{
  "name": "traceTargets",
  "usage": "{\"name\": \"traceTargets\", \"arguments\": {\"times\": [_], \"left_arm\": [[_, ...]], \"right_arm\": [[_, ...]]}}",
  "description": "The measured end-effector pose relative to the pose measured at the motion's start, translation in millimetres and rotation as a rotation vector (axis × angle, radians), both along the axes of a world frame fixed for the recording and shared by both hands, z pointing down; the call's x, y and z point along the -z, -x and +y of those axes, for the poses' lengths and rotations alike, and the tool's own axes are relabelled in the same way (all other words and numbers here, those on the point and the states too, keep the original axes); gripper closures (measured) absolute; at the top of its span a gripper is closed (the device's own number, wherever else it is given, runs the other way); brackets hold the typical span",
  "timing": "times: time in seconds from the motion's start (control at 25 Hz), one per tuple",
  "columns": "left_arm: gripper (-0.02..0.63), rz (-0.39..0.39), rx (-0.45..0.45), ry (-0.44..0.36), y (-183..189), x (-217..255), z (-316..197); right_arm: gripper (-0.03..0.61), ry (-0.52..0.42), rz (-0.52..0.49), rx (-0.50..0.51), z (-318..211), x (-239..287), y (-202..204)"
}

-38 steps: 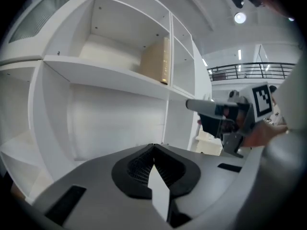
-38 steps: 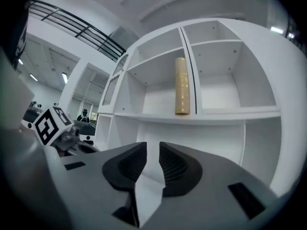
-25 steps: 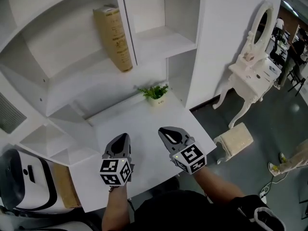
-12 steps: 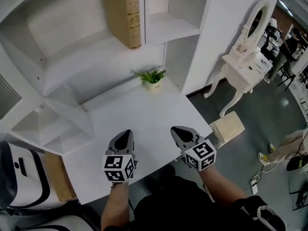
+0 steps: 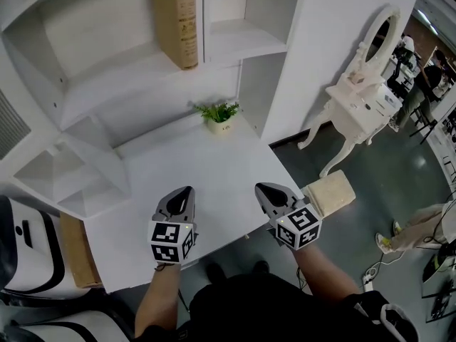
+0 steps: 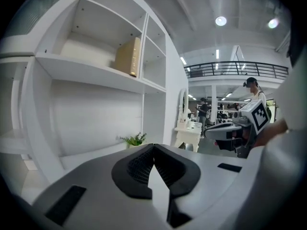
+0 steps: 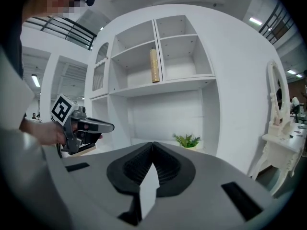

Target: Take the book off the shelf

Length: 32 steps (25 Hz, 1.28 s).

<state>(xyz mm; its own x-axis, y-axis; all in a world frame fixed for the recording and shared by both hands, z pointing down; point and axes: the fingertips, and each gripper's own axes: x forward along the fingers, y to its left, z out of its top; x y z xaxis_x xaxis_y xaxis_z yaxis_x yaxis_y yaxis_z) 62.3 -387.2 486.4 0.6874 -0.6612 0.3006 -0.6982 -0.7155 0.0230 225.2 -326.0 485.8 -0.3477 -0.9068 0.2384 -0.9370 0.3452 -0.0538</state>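
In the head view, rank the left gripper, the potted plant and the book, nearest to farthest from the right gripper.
1. Left gripper, beside it at the desk's front.
2. Potted plant, at the desk's back.
3. Book, upright on the shelf above.

Between the front edge of the desktop [image 5: 192,173] and its back edge we see bare surface, so the way forward is open. Only a small plant [image 5: 218,115] stands near the back right corner. Higher up, the shelf compartment [image 5: 107,80] is free to the left of the book [image 5: 176,21]. On the book's right, the upright divider [image 5: 201,20] stands just beside it.
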Motion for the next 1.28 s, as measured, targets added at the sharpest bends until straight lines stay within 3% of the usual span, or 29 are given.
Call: {"name": "traceTargets", "arguments": {"times": [0.36, 0.52, 1.28], "left_arm": [[0.604, 0.079, 0.081, -0.012, -50, 30, 9], [0.604, 0.062, 0.094, -0.02, -63, 32, 9], [0.604, 0.033, 0.094, -0.048, -76, 39, 2]], "right_arm": [[0.563, -0.064, -0.072, 0.024, 14, 21, -60], [0.565, -0.104, -0.087, 0.027, 13, 33, -76], [0.566, -0.086, -0.086, 0.071, 14, 26, -77]]}}
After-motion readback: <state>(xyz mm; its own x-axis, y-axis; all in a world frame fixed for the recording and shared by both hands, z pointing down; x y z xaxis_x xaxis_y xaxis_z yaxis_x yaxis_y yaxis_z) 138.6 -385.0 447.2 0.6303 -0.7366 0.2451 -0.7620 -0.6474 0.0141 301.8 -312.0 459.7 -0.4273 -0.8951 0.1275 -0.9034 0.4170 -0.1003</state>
